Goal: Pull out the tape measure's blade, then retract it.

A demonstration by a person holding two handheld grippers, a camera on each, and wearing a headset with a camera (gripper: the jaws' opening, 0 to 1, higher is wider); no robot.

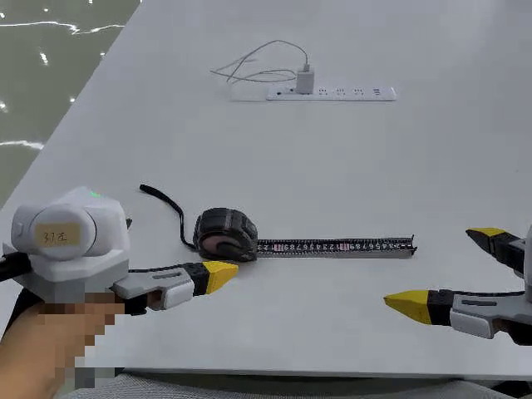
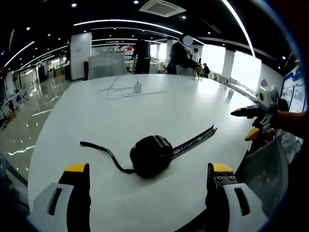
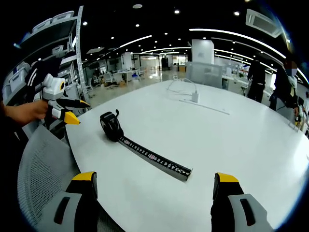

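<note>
The tape measure [image 1: 225, 235] is a round black rubbery case with a pale pinkish disc on its upturned face. It lies on its side on the white tabletop [image 1: 332, 158] just ahead of the left gripper [image 2: 148, 169]. That gripper's yellow-tipped jaws stand wide apart and touch nothing, and in the left gripper view the case sits between them and a little beyond their tips. A thin black wrist strap [image 1: 166, 204] trails from the case's rear and curves off on the left jaw's side. The dark blade [image 1: 337, 246], printed with pale numerals and small red marks, is drawn out and lies flat on the table. Its long axis runs straight from the mouth of the case away from the left gripper and toward the right gripper [image 1: 446, 267]. The blade's free end stops short of the right gripper, apart from both jaws. Those jaws are also spread wide and hold nothing; in the right gripper view the blade's end lies ahead of them, roughly midway between the tips. The numerals are too small to read with certainty, and the end hook is hard to make out. In the head view only one jaw of the left gripper shows; its white body covers the other.
</note>
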